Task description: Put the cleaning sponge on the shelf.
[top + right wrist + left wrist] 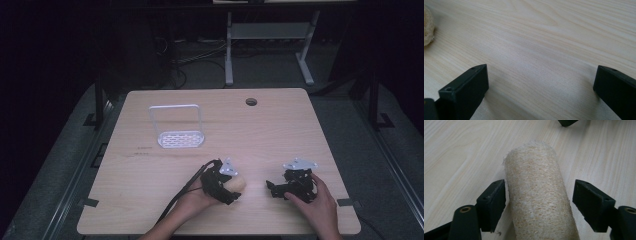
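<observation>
- While we are looking down from the high view, we are seeing a light wooden table [165,170] with a person's two hands coming in from its near edge, each holding a black gripper.
- We are finding the left gripper [226,184] near the middle of the table's front part, with a pale, fibrous loofah roll [236,183] lying at its tip.
- Looking along the left gripper [539,197] in its own view, we are seeing the loofah roll [537,195] lying on the wood between the two jaws, its length running away from the camera.
- We are noting that the left jaw is sitting just beside or touching the roll, while the right jaw is standing apart from it with bare wood showing between, so this gripper is standing open around the roll rather than clamping it.
- We are finding the right gripper [274,189] just to the right of the roll, low over the table and pointing toward it.
- In the right gripper view its jaws are standing wide apart [540,80] over bare wood, holding nothing, and an end of the loofah roll [428,27] is peeking in at the left edge.
- We are also seeing a white metal rack [178,131] with a perforated base and an upright frame standing farther back on the left, well apart from both hands.
</observation>
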{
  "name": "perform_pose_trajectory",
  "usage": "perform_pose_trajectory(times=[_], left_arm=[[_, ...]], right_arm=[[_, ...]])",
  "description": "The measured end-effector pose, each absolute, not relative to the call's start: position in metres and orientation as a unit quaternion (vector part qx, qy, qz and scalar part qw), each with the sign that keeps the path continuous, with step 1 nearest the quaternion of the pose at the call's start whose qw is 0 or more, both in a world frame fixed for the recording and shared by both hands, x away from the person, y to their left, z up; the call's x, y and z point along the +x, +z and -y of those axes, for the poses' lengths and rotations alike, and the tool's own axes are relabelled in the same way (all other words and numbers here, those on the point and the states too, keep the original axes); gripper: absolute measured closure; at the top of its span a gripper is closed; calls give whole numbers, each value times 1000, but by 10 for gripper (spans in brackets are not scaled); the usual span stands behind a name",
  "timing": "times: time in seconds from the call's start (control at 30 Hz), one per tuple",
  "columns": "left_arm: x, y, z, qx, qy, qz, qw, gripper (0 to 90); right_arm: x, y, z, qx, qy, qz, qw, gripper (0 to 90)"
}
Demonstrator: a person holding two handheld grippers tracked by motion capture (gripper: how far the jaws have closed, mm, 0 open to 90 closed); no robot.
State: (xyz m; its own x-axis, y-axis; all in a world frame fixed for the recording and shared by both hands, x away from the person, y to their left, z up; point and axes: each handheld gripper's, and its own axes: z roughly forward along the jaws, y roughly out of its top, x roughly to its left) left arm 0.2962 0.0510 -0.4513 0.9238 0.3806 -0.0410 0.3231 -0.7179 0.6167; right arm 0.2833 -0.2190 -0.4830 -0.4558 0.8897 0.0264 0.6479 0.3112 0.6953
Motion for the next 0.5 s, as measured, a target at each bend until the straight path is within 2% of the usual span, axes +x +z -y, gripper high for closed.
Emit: perform_pose_trajectory(times=[0.5], left_arm=[[297, -453, -52, 926, 36, -190, 324, 395]], right_arm=[[283, -483, 219, 488, 326, -788, 185, 0]])
